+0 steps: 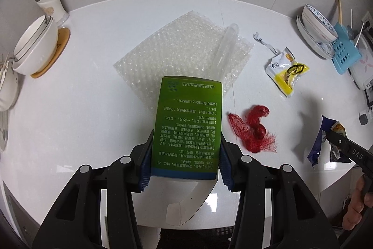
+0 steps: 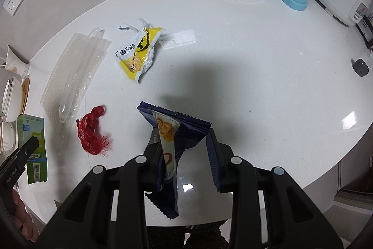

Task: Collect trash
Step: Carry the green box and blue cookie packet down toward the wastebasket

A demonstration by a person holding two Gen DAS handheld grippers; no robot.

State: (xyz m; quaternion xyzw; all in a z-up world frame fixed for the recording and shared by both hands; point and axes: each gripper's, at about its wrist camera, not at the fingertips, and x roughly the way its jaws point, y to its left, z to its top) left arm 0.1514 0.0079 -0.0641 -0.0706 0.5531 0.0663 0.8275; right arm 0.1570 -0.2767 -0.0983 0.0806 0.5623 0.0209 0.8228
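clamping a tall green cardboard box (image 1: 188, 127) between their blue pads, the left tongs (image 1: 185, 162) hold it above the round white bench (image 1: 93, 109). the right tongs (image 2: 184, 155) pinch a dark blue snack wrapper (image 2: 172, 130) off the surface. on the bench lie a red mesh net (image 1: 253, 130), a yellow and white wrapper (image 1: 286, 71) and a clear bubble wrap sheet (image 1: 177, 50) with a clear plastic tube (image 1: 226, 46) on it.

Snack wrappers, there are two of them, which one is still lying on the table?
The yellow and white wrapper, torn open and lying loose on the white table. The dark blue wrapper is off the table, pinched in the right tool.
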